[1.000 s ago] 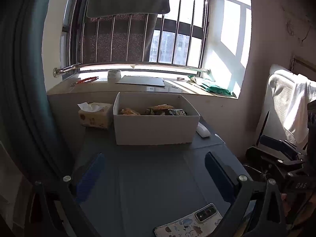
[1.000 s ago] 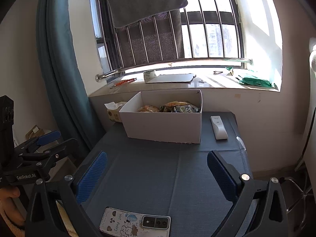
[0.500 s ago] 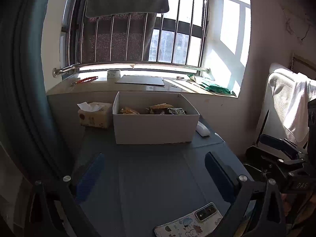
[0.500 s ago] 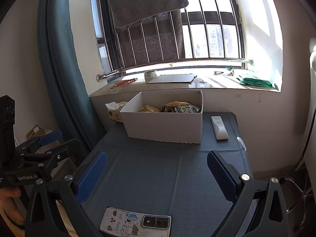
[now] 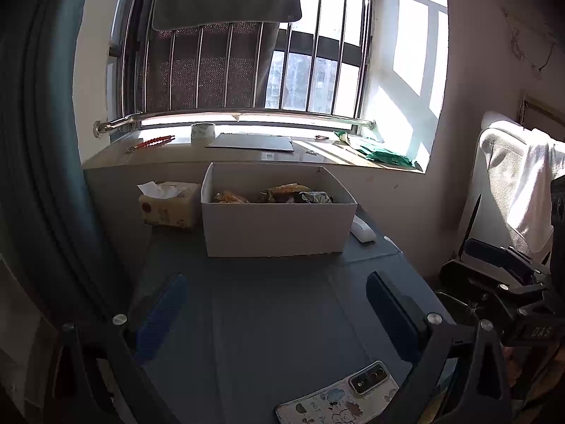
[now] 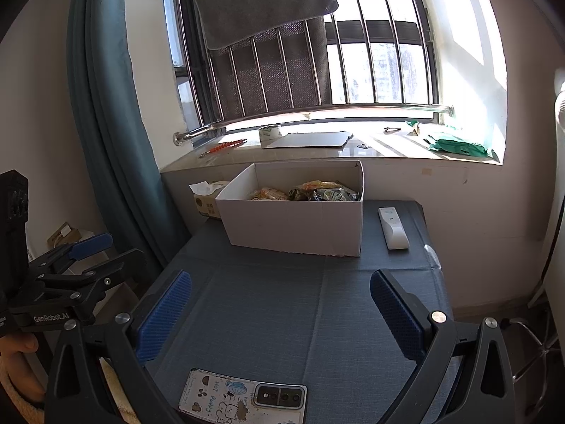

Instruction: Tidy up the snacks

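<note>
A white cardboard box (image 5: 275,226) (image 6: 293,224) stands at the far side of the grey table (image 5: 275,311) (image 6: 282,304). Several snack packets (image 5: 282,194) (image 6: 310,192) lie inside it. My left gripper (image 5: 279,304) is open and empty, held above the table's near half. My right gripper (image 6: 282,300) is open and empty too, above the near half. The left gripper also shows at the left edge of the right wrist view (image 6: 81,265), off the table. The right gripper shows at the right edge of the left wrist view (image 5: 501,268).
A phone in a cartoon case (image 5: 339,395) (image 6: 243,397) lies at the table's near edge. A white remote (image 6: 392,228) (image 5: 362,231) lies right of the box. A tissue box (image 5: 167,205) (image 6: 208,199) sits left of it. The window sill (image 6: 317,148) is behind, a teal curtain (image 6: 113,123) left.
Both views have shifted very slightly. The box, snacks and phone have not moved. Both grippers stay open.
</note>
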A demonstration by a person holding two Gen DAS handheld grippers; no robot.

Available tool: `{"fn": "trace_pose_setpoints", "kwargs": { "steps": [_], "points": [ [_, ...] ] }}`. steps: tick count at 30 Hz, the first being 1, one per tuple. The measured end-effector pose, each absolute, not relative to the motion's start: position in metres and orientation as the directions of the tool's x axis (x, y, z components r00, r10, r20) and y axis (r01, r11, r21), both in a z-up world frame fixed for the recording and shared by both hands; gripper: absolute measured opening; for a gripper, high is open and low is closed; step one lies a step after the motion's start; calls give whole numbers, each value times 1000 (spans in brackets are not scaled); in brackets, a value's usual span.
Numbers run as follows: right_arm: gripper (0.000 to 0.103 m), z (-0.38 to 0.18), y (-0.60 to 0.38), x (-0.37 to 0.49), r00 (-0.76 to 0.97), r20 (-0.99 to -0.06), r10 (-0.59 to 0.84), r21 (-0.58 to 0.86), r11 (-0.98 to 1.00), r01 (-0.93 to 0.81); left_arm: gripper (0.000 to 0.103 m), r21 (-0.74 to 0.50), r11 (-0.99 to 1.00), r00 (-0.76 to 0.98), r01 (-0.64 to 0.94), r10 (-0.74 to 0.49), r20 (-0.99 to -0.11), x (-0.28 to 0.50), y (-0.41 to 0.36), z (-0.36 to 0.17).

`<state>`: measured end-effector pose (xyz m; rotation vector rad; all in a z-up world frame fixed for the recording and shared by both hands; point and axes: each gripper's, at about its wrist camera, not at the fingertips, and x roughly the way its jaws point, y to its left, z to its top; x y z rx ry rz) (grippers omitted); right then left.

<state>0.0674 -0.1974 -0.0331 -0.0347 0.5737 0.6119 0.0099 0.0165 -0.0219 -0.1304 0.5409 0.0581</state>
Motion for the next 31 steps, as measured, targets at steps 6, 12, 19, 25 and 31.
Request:
{"fn": "trace_pose_setpoints", "kwargs": {
  "steps": [6,12,19,25,31],
  "points": [
    [103,-33,-197,67,668,-519,534,133,822,-554,103,-107,990,856,-87,19,-517,9,16,-22],
    [103,-33,-197,67,667,-520,533,131,822,-554,103,-105,991,853,-87,20,-521,9,15,-22],
    [103,-33,-197,67,665,-521,535,131,820,-557,103,-105,991,853,-87,20,-521,9,15,-22],
    [103,-33,-196,66,666,-521,534,129,820,-557,103,-103,991,853,-82,17,-521,9,15,-22],
    [103,-33,-196,65,664,-522,536,130,819,-558,103,-99,992,857,-80,17,-516,8,12,-22]
  ]
}}
